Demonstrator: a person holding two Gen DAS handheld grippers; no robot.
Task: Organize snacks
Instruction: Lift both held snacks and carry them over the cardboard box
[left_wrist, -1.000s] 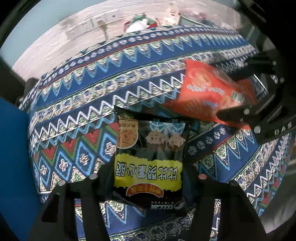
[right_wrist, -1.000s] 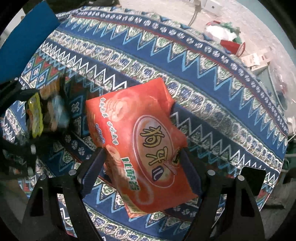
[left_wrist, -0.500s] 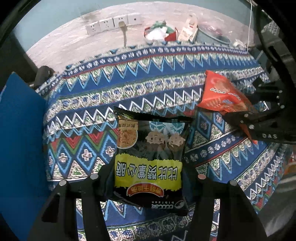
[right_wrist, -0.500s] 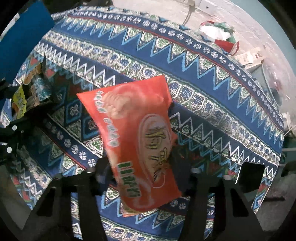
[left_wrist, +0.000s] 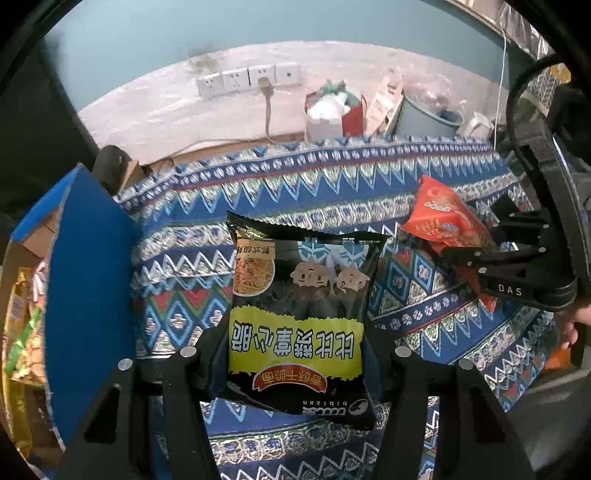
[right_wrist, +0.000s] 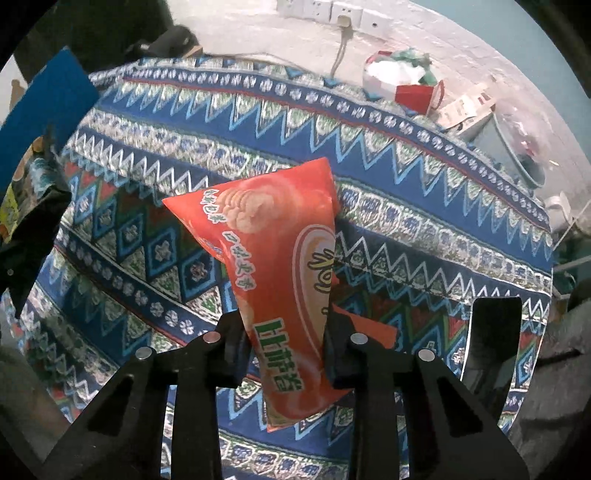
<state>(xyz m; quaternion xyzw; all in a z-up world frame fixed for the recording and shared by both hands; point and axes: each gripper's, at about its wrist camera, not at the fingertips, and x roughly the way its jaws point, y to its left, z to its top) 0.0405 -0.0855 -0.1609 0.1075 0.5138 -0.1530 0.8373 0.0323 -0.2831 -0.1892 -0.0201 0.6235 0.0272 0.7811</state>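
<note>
Left wrist view: the left gripper has its jaws closed against the two sides of a black snack packet, pinching it at its lower half. The packet carries a yellow band with print that reads upside down, a noodle picture and two cartoon faces. It is held off the table, which is covered by a blue patterned cloth. At the left edge stands a blue box flap; beyond it are more snack bags, yellow and green, inside a cardboard box. At right, the right gripper appears from the side, gripping an orange snack packet above the cloth. Behind the table: a row of white wall sockets with one plug in, a red and white bag, and a grey bin.

Right wrist view: the right gripper has its jaws nearly closed, squeezing the orange snack packet narrow at the held end. The packet fans out wider toward its far end, tilted, and it is clear of the cloth-covered table. Green characters show near the jaws. At the far left the black snack packet is partly visible, dark and somewhat blurred, next to the blue box flap. A dark rectangular object lies on the cloth at the right; what it is cannot be told. The wall sockets and the red and white bag show at the top.
</note>
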